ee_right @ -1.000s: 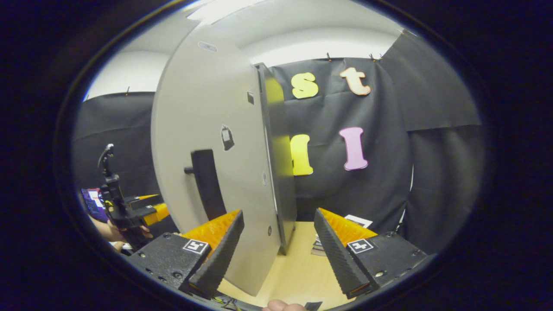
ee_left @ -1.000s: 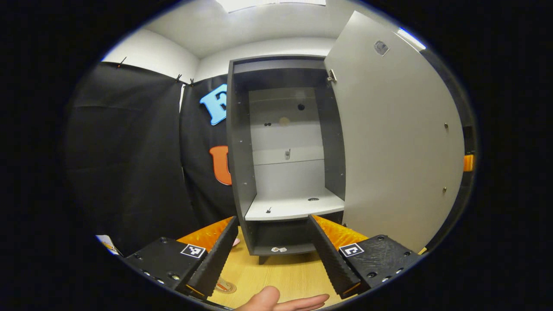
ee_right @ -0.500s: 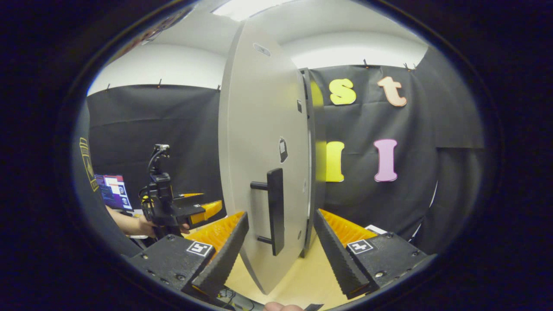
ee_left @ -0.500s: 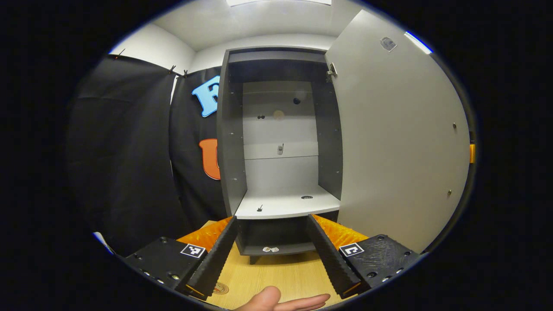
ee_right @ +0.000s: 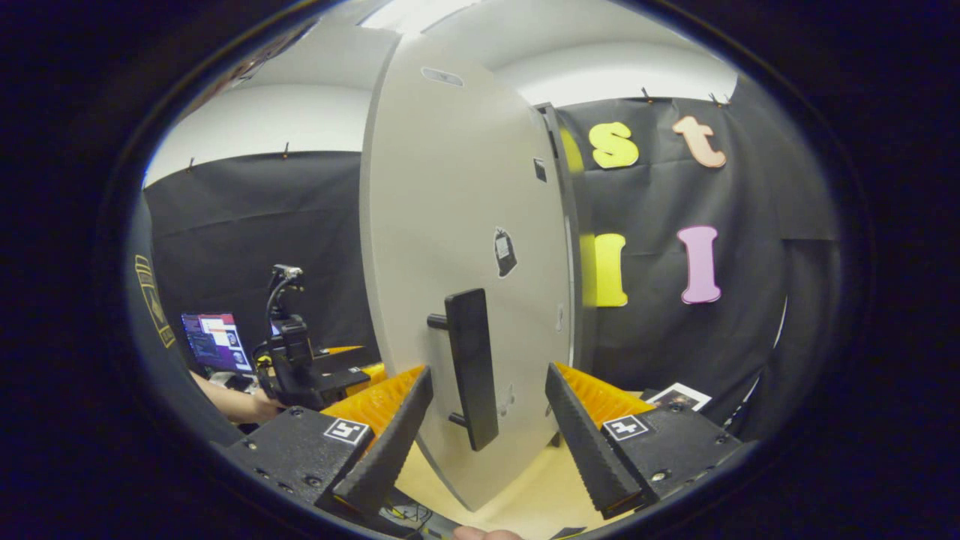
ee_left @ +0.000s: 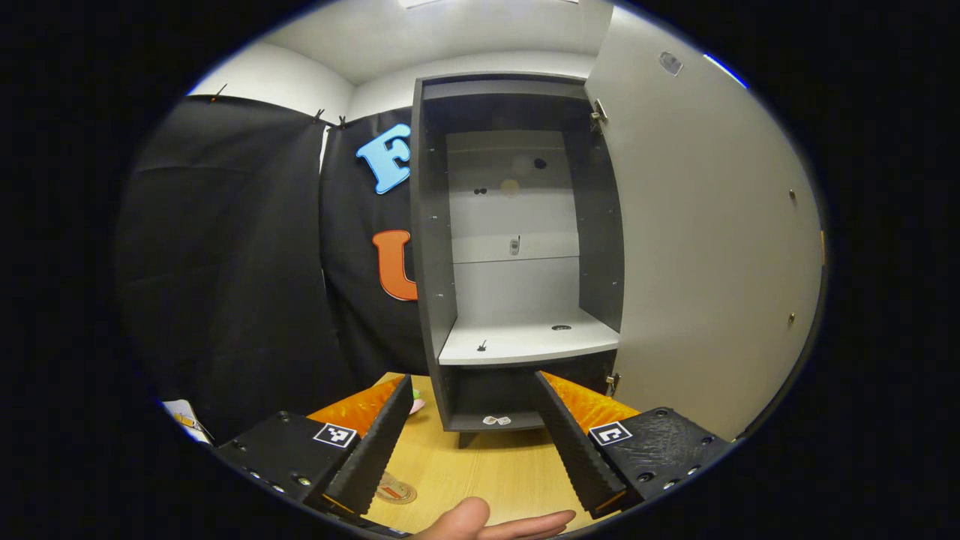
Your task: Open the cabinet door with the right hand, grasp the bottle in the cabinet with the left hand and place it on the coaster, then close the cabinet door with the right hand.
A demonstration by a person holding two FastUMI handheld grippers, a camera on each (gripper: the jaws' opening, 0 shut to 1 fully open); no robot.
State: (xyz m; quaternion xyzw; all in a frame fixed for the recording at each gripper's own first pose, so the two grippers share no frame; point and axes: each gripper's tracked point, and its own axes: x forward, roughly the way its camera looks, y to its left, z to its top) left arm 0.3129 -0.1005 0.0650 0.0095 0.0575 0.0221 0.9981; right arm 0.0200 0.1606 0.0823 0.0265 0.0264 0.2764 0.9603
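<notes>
The dark grey cabinet (ee_left: 431,247) stands on the wooden table (ee_left: 480,472) with its pale door (ee_left: 712,240) swung open to the right. Its light shelf (ee_left: 525,343) carries a small black peg and a round hole. My left gripper (ee_left: 476,442) is open, low in front of the cabinet's base. A small round coaster (ee_left: 394,491) lies on the table by its left finger. In the right gripper view the door's outer face (ee_right: 457,225) is close ahead. Its black handle (ee_right: 472,367) stands between the fingers of my open right gripper (ee_right: 487,442), untouched.
A thumb (ee_left: 480,521) shows at the bottom of the left gripper view. In the right gripper view, the other gripper (ee_right: 300,367) and a forearm (ee_right: 232,401) show at far left, beside a lit screen (ee_right: 210,341). Papers (ee_right: 679,396) lie at the right.
My right gripper has come round to the door's outer face, and the handle now sits between its fingers. The left gripper's view has shifted slightly, with the cabinet now further right.
</notes>
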